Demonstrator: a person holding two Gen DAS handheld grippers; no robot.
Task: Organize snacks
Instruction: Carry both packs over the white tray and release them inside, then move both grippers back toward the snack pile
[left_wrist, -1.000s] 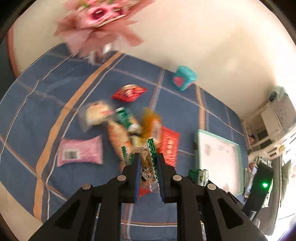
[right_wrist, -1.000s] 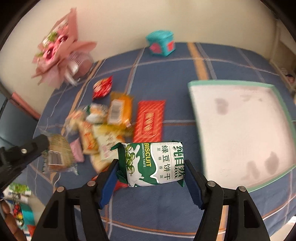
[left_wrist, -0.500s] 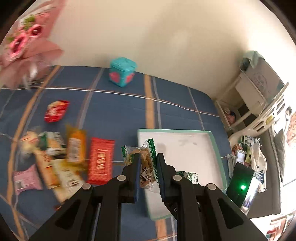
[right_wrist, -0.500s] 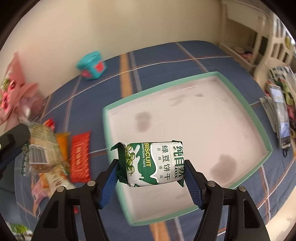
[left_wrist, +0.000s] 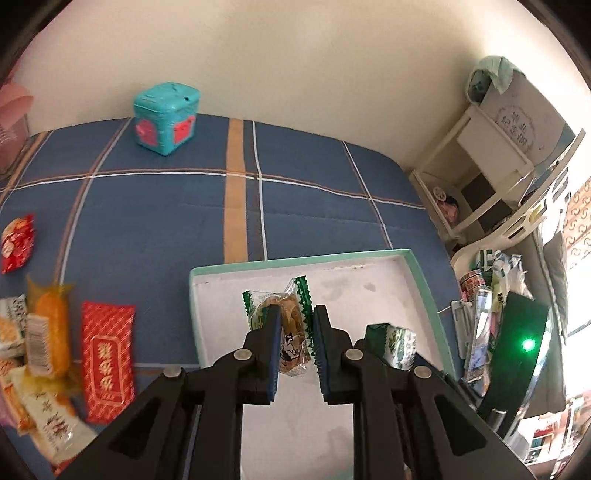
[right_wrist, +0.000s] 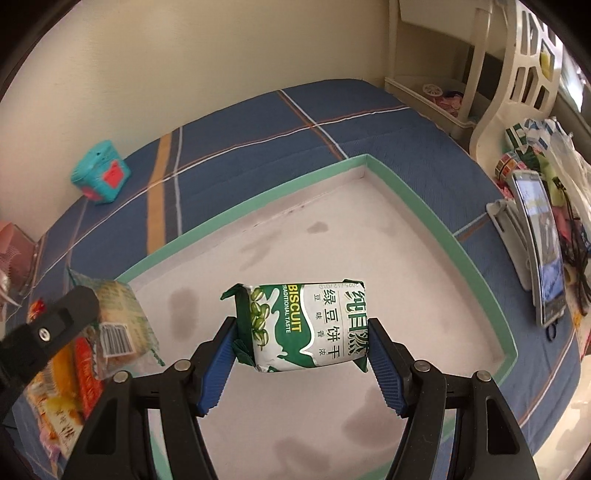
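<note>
My left gripper (left_wrist: 294, 314) is shut on a clear packet with green zigzag ends and a brown pastry inside (left_wrist: 284, 325), held over the white tray with a mint-green rim (left_wrist: 424, 280). My right gripper (right_wrist: 301, 325) is shut on a green and white biscuit pack (right_wrist: 306, 325), gripped by its two ends above the tray's white floor (right_wrist: 388, 258). In the right wrist view the left gripper's finger (right_wrist: 55, 325) and its pastry packet (right_wrist: 118, 321) show at the left, over the tray's left edge. The biscuit pack (left_wrist: 397, 341) also peeks out behind the left gripper's right finger.
Loose snacks lie on the blue plaid bedcover left of the tray: a red packet (left_wrist: 107, 354), an orange one (left_wrist: 48, 332), a small red one (left_wrist: 16, 243). A teal cube box (left_wrist: 166, 118) stands by the wall. A white shelf (left_wrist: 480, 166) and clutter with a phone (right_wrist: 539, 247) crowd the right side.
Both grippers have swung right from above the snack pile to above the tray, each still holding its packet. The tray now fills the right wrist view.
</note>
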